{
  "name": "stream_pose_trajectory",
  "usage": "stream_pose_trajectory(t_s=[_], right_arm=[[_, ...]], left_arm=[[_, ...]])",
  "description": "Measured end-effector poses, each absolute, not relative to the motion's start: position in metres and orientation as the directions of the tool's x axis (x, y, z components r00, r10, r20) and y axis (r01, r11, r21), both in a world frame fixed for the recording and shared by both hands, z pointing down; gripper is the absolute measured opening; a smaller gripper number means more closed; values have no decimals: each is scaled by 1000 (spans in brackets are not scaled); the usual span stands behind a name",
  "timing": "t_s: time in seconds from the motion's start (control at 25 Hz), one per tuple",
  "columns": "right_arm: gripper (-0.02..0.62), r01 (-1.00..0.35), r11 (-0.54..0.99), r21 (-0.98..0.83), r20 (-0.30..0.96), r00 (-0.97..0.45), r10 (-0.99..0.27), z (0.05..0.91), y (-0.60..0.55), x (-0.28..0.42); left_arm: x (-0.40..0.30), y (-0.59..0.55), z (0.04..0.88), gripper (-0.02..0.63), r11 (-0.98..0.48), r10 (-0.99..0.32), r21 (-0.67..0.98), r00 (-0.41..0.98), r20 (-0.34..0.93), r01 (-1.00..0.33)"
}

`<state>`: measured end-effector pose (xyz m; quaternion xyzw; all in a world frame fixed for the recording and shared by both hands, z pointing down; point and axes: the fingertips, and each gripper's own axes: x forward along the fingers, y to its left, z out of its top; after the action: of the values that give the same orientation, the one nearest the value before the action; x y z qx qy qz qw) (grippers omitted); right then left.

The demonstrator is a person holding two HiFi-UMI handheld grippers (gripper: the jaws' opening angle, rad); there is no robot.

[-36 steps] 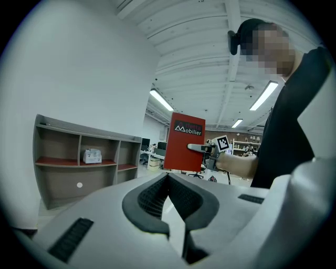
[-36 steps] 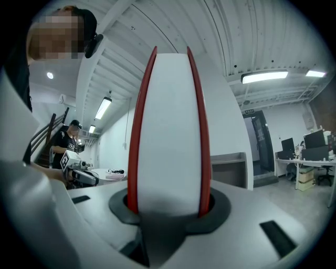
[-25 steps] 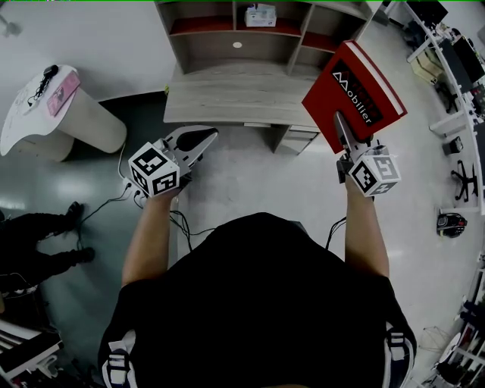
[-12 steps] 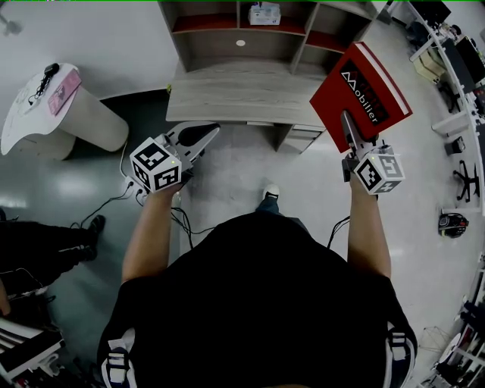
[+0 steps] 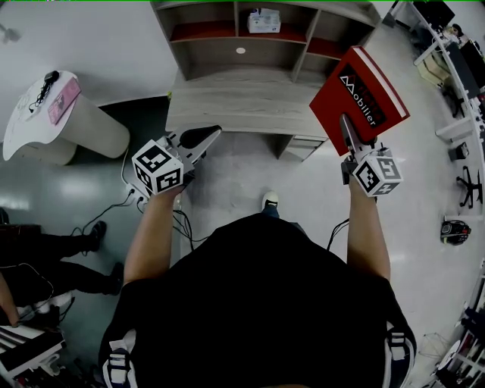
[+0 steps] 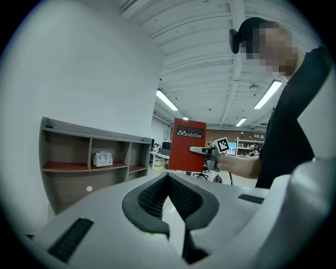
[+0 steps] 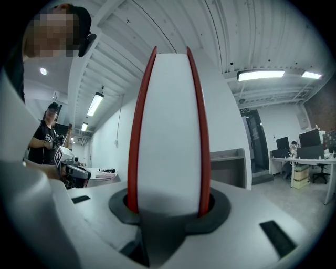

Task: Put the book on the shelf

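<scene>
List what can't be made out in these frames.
- Right gripper view: the red book fills the centre and hides what lies straight ahead.
- Head view: the shelf has its top cut off by the upper edge.
- Print on the box on the shelf: too small in head and left gripper views.
- Head view: the person's torso hides most of their legs.

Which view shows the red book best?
The head view: the red book shows its cover, title and page edge, held in the right gripper. The left gripper view shows its cover small and far; the right gripper view shows only its page edge.
</scene>
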<state>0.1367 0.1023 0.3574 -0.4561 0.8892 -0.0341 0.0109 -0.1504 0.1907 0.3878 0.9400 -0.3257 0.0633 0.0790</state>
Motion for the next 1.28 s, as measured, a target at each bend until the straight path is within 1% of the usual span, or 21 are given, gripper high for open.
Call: stream_pose_trajectory(t_s=[0.16, 0.4, 1.28], right_arm=[[170, -814, 576, -76, 18, -578, -816, 347, 54, 136], [170, -811, 578, -93, 28, -582, -813, 350, 14, 146], [170, -796, 592, -127, 61, -602, -796, 378, -78, 192]], left_arm=[[-151, 146, 377, 20, -769, -605, 121, 776, 178, -628], [-144, 108, 382, 20, -758, -612, 133, 766, 199, -639], [-95, 9, 395, 20, -750, -613, 145, 761, 212, -645]])
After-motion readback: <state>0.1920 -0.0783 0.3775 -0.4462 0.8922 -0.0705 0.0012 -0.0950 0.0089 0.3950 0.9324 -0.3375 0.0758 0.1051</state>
